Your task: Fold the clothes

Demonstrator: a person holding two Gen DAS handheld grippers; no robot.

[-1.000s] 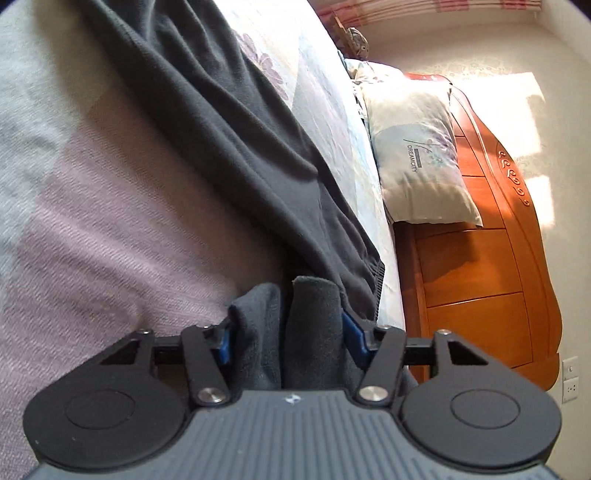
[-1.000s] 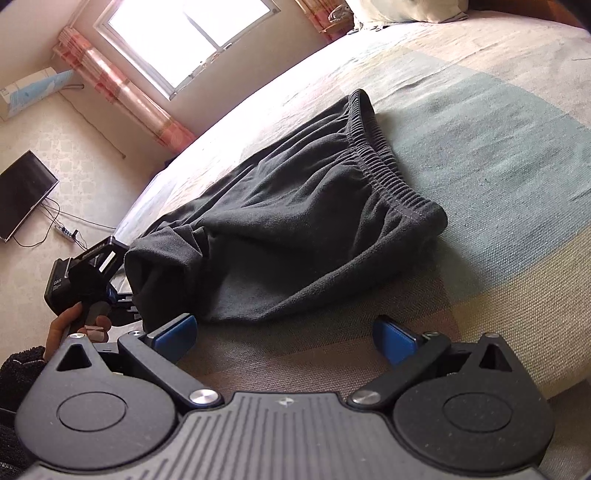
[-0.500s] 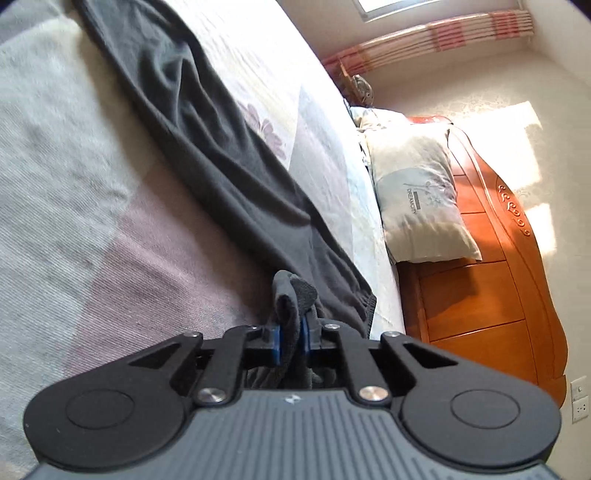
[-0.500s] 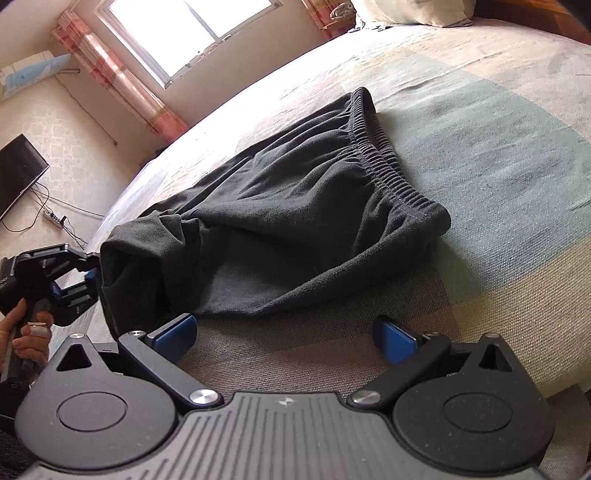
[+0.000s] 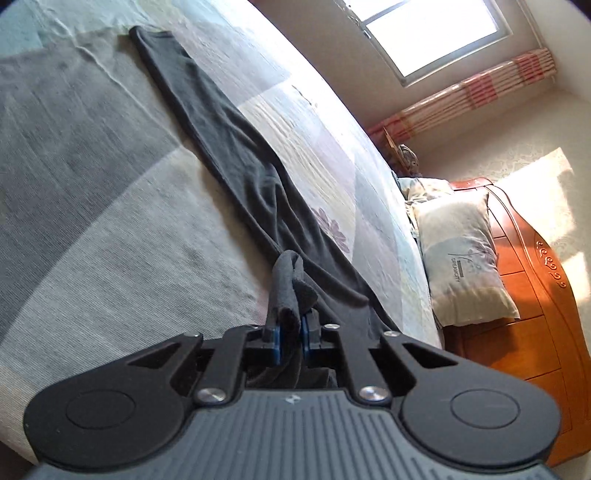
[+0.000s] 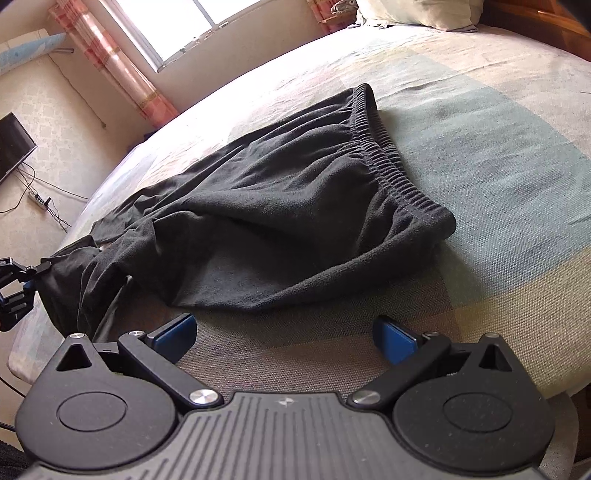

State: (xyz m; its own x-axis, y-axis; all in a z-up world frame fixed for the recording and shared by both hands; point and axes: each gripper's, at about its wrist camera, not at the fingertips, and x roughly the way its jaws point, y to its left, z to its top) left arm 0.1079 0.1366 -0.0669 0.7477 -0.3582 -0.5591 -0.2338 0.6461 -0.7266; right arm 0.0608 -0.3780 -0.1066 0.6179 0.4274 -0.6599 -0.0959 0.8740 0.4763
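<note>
A pair of dark grey trousers (image 6: 280, 221) lies on the bed, its elastic waistband (image 6: 391, 162) toward the right and its legs stretched toward the left edge. In the left wrist view the trousers (image 5: 236, 162) run away from me as a long strip. My left gripper (image 5: 290, 334) is shut on a bunched fold of the leg end, with cloth sticking up between the blue pads. It also appears at the far left as the left gripper (image 6: 33, 277), lifting the cloth. My right gripper (image 6: 284, 332) stands open just in front of the trousers' near edge, nothing between its fingers.
The bedspread (image 5: 92, 206) has pale grey, blue and floral patches. A pillow (image 5: 461, 258) leans on the orange wooden headboard (image 5: 535, 295). A window (image 6: 166, 26) with striped curtains, a television (image 6: 11, 147) and a power strip on the floor (image 6: 38, 199) lie beyond the bed.
My left gripper closed on the trouser leg end, then rose and drew back, pulling the leg out long. The right gripper stayed open and nearly still.
</note>
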